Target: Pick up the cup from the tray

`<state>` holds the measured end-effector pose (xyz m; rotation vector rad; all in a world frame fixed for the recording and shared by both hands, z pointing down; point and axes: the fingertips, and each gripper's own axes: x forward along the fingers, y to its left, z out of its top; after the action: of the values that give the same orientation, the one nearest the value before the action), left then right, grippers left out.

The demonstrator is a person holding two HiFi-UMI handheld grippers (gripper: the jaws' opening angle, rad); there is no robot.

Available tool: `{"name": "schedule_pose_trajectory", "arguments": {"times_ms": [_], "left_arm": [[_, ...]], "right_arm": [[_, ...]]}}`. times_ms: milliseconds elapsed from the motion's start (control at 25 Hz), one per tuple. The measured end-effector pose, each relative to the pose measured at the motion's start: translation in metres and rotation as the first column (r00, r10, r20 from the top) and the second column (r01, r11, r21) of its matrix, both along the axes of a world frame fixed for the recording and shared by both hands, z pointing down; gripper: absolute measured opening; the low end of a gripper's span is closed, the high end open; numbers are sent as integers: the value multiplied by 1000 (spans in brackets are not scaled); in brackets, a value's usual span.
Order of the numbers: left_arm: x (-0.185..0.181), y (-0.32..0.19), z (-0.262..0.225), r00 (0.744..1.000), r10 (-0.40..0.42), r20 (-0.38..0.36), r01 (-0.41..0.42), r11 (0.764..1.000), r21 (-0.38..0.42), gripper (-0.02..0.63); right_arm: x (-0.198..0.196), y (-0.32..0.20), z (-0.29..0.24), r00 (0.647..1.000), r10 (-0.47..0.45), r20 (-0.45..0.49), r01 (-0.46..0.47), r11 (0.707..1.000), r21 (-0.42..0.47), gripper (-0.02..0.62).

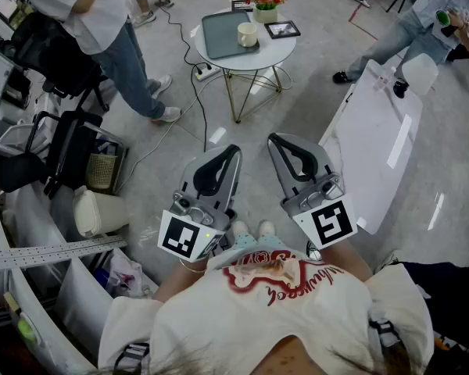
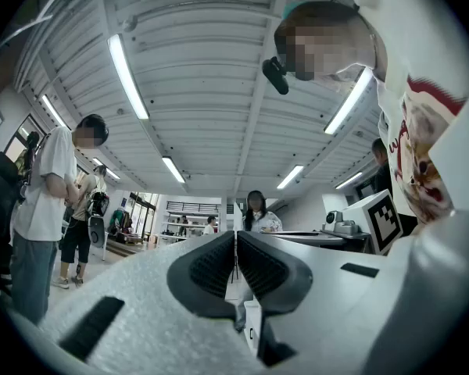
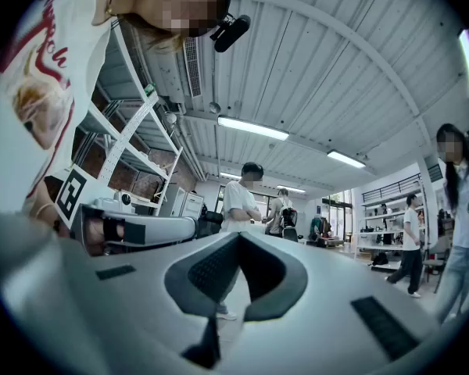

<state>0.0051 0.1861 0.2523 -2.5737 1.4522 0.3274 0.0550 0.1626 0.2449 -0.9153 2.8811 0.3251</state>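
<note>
Left hand-held gripper (image 1: 231, 152) jaws together, empty, right hand-held gripper (image 1: 275, 141) likewise

Cup (image 1: 248, 33): one, small, cream-white, plain. It stands upright with its open mouth up. It sits on the right-hand part of the tray, close to that edge. Whether it has a handle cannot be told from here.

Tray (image 1: 221, 36): one, grey-green, rectangular with rounded corners and a low raised rim. It lies flat on the left half of a round white table (image 1: 254, 59) with thin metal legs. It carries the cup alone.
</note>
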Motion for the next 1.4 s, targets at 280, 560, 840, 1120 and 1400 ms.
{"name": "schedule_pose_trajectory", "arguments": {"times_ms": [280, 560, 840, 1120, 1400], "left_arm": [[-1, -2, 2, 1000, -1, 0, 1, 1000, 4, 21], [-5, 3, 1, 1000, -8, -5, 8, 1000, 7, 21], [-8, 3, 0, 1000, -15, -9, 15, 1000, 9, 21], [-5, 7, 2, 1000, -14, -15, 14, 1000, 5, 21], [3, 6, 2, 999, -35, -5, 35, 999, 9, 21]], "right_arm": [[-2, -2, 1, 1000, -3, 4, 3, 1000, 0, 25], [-6, 4, 1, 1000, -4, 2, 4, 1000, 3, 25], [0, 4, -8, 999, 2, 53, -3, 1000, 12, 26], [6, 6, -6, 998, 13, 58, -13, 1000, 2, 26], [19, 3, -7, 998, 19, 55, -20, 1000, 21, 26]]}}
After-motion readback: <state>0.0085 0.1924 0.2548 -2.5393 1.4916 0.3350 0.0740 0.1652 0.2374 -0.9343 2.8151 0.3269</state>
